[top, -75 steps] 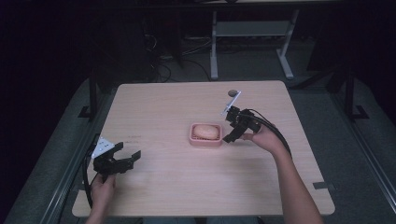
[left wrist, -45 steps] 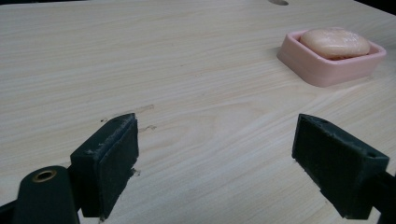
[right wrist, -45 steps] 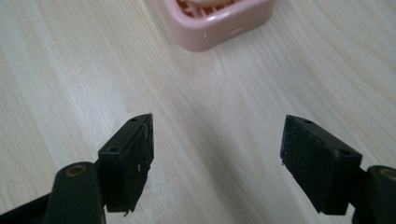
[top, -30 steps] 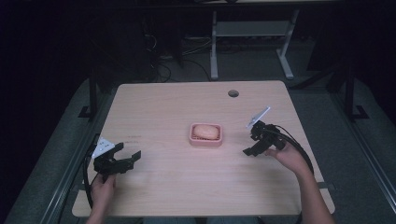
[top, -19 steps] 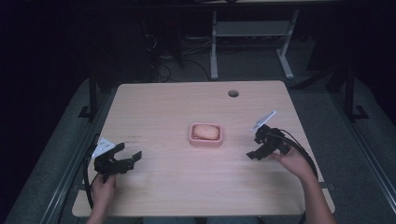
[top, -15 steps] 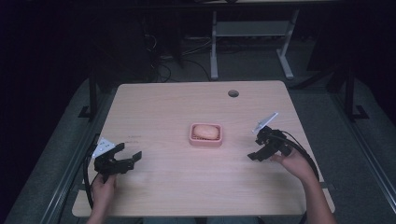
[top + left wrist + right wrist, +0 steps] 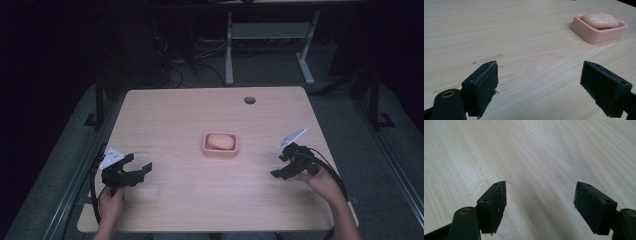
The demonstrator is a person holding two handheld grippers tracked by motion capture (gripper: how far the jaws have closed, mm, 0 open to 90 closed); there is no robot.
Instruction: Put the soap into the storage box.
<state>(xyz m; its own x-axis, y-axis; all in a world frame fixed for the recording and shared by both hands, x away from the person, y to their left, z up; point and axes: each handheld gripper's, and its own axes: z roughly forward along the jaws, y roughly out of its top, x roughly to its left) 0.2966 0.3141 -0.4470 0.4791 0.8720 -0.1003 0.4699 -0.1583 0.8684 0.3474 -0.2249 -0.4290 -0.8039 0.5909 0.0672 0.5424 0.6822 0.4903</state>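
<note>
So the soap (image 7: 220, 141) is sitting in its pink dish (image 7: 220, 151) right around the middle of the worktop (image 7: 200, 205), and that's the thing I'm working around here. In the left gripper view I'm seeing the soap (image 7: 601, 20) lying flat and fully inside the dish (image 7: 596, 36), nothing hanging over the rim.

Both tools are hanging well apart from it. I'm holding the left tool (image 7: 141, 168) low near the front left corner, jaws spread wide with nothing between them, pointing roughly toward the dish. I'm holding the right tool (image 7: 278, 165) off to the right of the dish, jaws also wide apart and empty, and its own view is just looking at bare wood grain.

My read is the placing part looks done and I'm basically parking the hands. If I'm doing this well, I'm keeping both tools low and away from the dish so no cable drags across it, since a light plastic dish like that will probably slide with the slightest nudge. There's also a cable hole (image 7: 249, 100) at the far edge, well clear of everything.
</note>
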